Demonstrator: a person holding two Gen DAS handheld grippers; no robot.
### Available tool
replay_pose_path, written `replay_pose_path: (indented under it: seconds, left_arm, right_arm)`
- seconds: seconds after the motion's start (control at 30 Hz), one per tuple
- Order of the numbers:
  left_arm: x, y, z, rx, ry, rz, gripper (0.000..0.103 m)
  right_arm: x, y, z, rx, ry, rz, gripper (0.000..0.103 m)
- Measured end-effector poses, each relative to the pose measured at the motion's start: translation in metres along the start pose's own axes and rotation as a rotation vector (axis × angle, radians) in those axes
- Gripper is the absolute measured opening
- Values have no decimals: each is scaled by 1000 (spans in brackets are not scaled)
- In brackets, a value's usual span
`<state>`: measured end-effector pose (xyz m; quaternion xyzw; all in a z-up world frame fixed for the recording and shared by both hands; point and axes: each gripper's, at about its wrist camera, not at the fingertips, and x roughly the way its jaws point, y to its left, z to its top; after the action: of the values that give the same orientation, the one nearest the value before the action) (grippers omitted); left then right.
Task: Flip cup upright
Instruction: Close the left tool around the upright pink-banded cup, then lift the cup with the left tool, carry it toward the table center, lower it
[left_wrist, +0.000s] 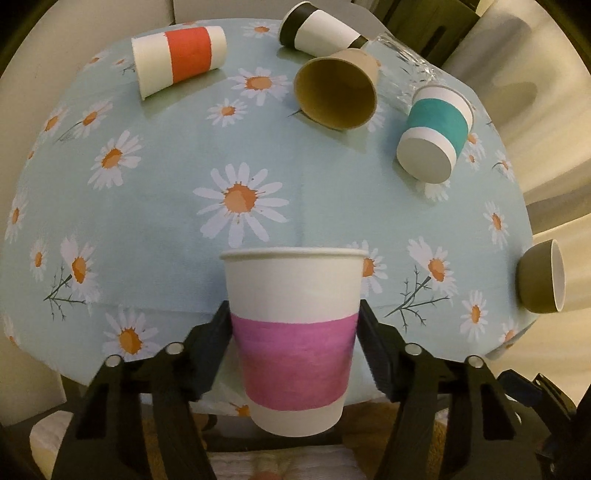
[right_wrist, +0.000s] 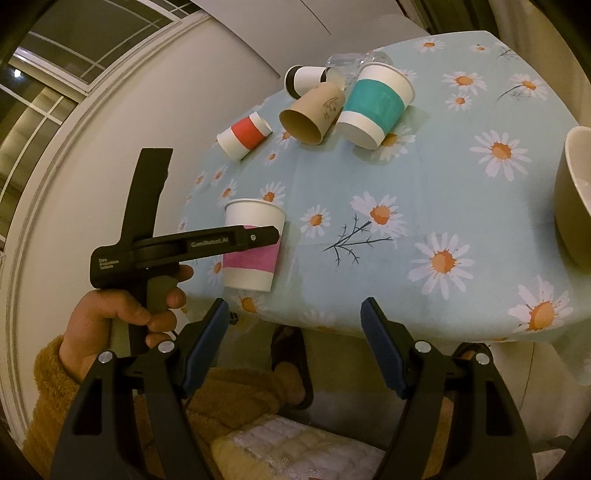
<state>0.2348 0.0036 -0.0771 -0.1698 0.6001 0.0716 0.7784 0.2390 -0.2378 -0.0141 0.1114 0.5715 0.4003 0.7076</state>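
So the biggest thing here is the table (left_wrist: 155, 229) with its light blue daisy tablecloth, and I'll place everything else relative to the pink-banded cup (left_wrist: 293, 339), since that's the one being worked on

Olive bowl (left_wrist: 541, 280) is lying on its side off to the right of the pink cup, right at the table's edge. In the right wrist view it's huge at the frame's right side

The pink-banded cup itself stands upright, mouth up, at the near edge of the table. The left gripper (left_wrist: 293, 354) is clamped on it, one finger on each side against the pink band. From the right wrist view you can see the person's left hand (right_wrist: 110, 317) wrapped round that gripper's handle, with the cup's base down at the table edge, though I can't tell if it's actually touching the cloth

Right gripper (right_wrist: 291, 343) is spread wide with nothing between the fingers, hanging off the table edge, near the pink cup and to its right

Far side of the table from the pink cup, all tipped over: teal-banded cup (left_wrist: 436, 133) to the right with its bottom facing us, brown cup (left_wrist: 338, 92) showing its open mouth, red-banded cup (left_wrist: 179, 61) far left, black-and-white cup (left_wrist: 321, 27) at the back

A clear glass (left_wrist: 410, 61) lies just beside the brown and teal ones, hard to make out
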Motion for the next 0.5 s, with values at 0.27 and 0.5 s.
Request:
replay_pose_path:
  seconds: [0.27, 0.5]
  left_arm:
    - [-1, -3, 1, 13, -14, -7, 62]
    - [-25, -1, -5, 35, -94, -38, 62]
  right_arm:
    - [1, -3, -1, 11, 6, 1, 74]
    - [-1, -1, -1, 6, -8, 21, 74]
